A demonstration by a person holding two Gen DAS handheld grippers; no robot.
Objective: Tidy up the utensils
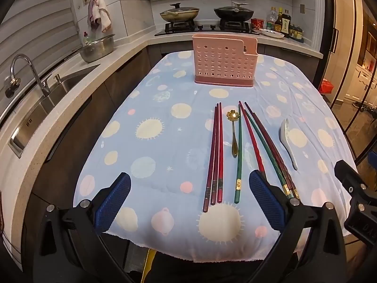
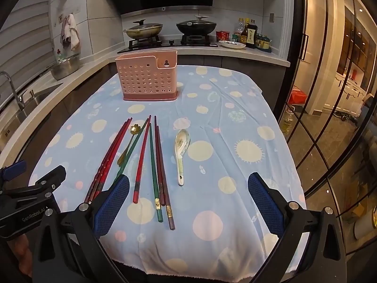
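Note:
A pink perforated utensil holder (image 1: 223, 61) (image 2: 147, 79) stands upright at the far end of the table. Several red, maroon and green chopsticks (image 1: 215, 155) (image 2: 153, 165) lie in a row on the cloth, with a small gold flower spoon (image 1: 233, 132) (image 2: 128, 145) among them. A white ceramic spoon (image 1: 288, 141) (image 2: 181, 151) lies to their right. My left gripper (image 1: 189, 188) is open and empty above the near ends of the chopsticks. My right gripper (image 2: 188, 191) is open and empty just beyond the ceramic spoon's handle end.
The table wears a blue cloth (image 1: 165, 108) (image 2: 235, 122) with pale circles. A counter with a sink (image 1: 47, 94) and metal bowl (image 1: 97, 48) runs on the left. A stove with two pans (image 1: 205, 14) is behind. Glass doors (image 2: 329, 118) stand at right.

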